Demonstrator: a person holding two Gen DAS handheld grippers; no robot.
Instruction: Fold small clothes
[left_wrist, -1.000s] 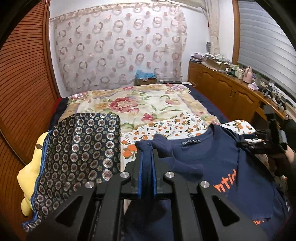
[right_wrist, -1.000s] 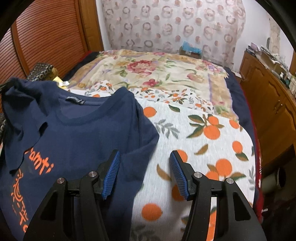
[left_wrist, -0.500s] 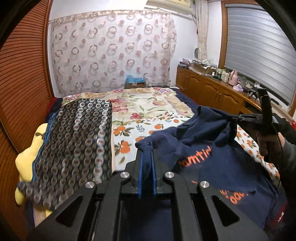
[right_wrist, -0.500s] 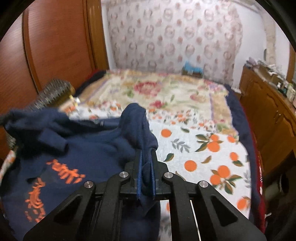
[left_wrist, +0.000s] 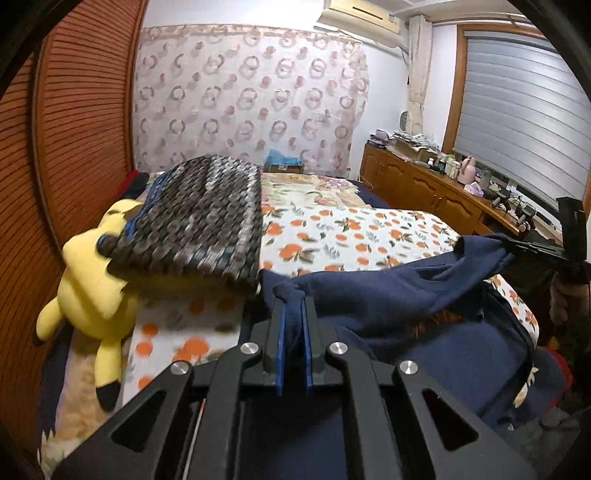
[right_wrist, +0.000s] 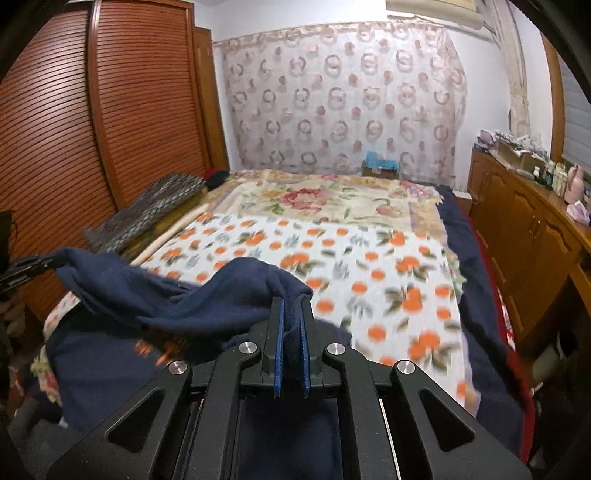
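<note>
A navy T-shirt (left_wrist: 399, 295) with orange print hangs stretched between my two grippers above the bed's near end. My left gripper (left_wrist: 293, 317) is shut on one shoulder of it. My right gripper (right_wrist: 291, 317) is shut on the other shoulder of the T-shirt (right_wrist: 177, 295). The right gripper also shows at the right edge of the left wrist view (left_wrist: 532, 247), and the left gripper at the left edge of the right wrist view (right_wrist: 26, 267). The shirt's lower part sags below and is mostly hidden.
The bed carries an orange-print sheet (right_wrist: 369, 266) and a floral blanket (right_wrist: 325, 195). A dark patterned folded cloth (left_wrist: 207, 221) lies on a yellow plush toy (left_wrist: 92, 288) at the left edge. A wooden wardrobe (right_wrist: 74, 129) stands left, a wooden cabinet (right_wrist: 532, 221) right.
My right gripper went from open to shut on the shirt's shoulder. Both grippers have lifted the shirt off the bed and pulled back toward the near end.
</note>
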